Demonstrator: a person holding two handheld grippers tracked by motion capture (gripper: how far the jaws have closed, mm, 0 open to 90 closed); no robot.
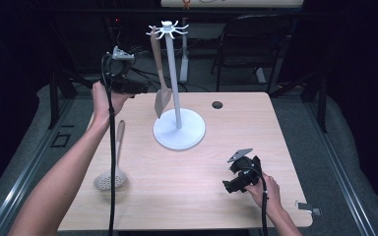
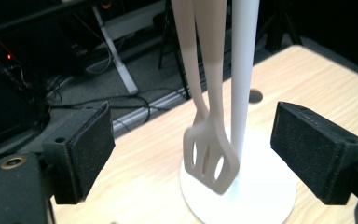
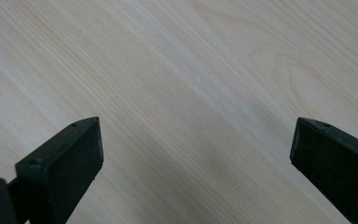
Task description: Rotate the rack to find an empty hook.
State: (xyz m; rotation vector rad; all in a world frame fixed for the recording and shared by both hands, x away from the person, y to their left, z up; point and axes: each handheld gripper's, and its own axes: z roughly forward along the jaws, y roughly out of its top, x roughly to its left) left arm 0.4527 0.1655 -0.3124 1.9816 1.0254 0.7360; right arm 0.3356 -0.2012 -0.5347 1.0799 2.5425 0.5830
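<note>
A white utensil stand with a round base, a tall pole and hooks on top rises at the table's back middle. A beige slotted spatula hangs from one hook beside the pole; in the left gripper view the spatula dangles just ahead of the open jaws. My left gripper is raised left of the spatula, open, holding nothing. A beige skimmer lies flat on the table's left side. My right gripper rests low at the front right, open over bare wood.
The wooden table has a cable hole near its back edge. A black chair and a desk leg stand behind it. A small metal clip lies at the front right corner.
</note>
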